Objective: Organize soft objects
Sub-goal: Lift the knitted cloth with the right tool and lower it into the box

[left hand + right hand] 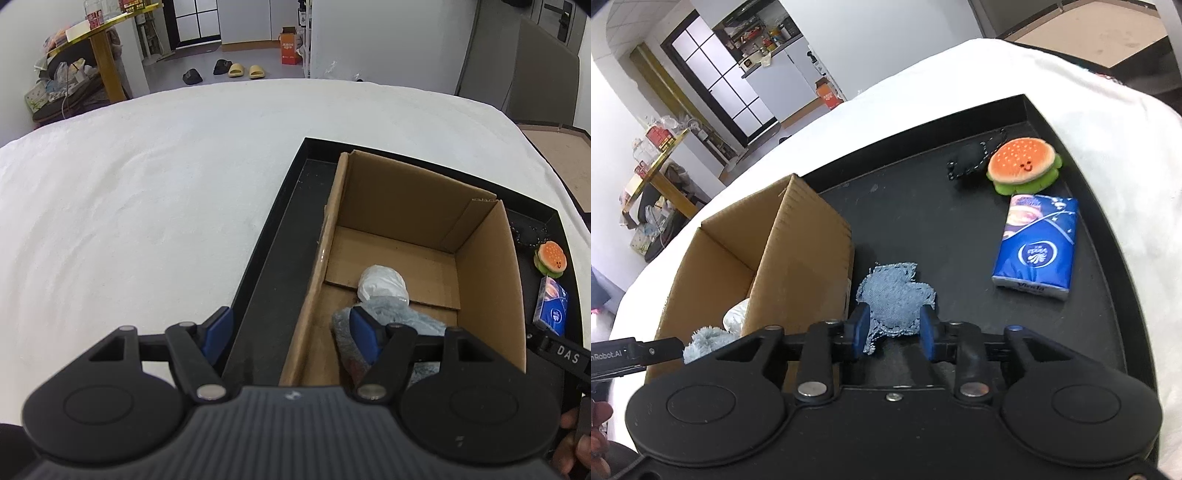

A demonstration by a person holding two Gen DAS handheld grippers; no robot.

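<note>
Firstly, from the left wrist camera: the left gripper (pixel 291 332) has its blue-padded fingers spread wide, holding nothing. One finger hangs over the left side of a black tray (pixel 273 280), the other over the inside of an open cardboard box (pixel 487 280) that stands in the tray. On the box floor lie a crumpled white plastic bag (pixel 382 282) and, touching it on the near side, a fluffy grey-blue cloth (pixel 410 325). Along the tray's right edge, outside the box, sit a plush burger (pixel 551 257) and just below it a blue tissue pack (pixel 551 308). The tray rests on a white blanket (pixel 147 192).

Next, from the right wrist camera: the right gripper (pixel 894 330) has its fingers closed in on a piece of blue denim fabric (pixel 895 295), which sits between the pads, on the tray (pixel 923 221) just right of the box (pixel 805 240). Farther off are the tissue pack (pixel 1036 245), the burger (pixel 1021 164), and a small black item (pixel 967 158) touching the burger's left side. The fluffy cloth (pixel 705 339) and white bag (pixel 735 317) peek out of the box.
</note>
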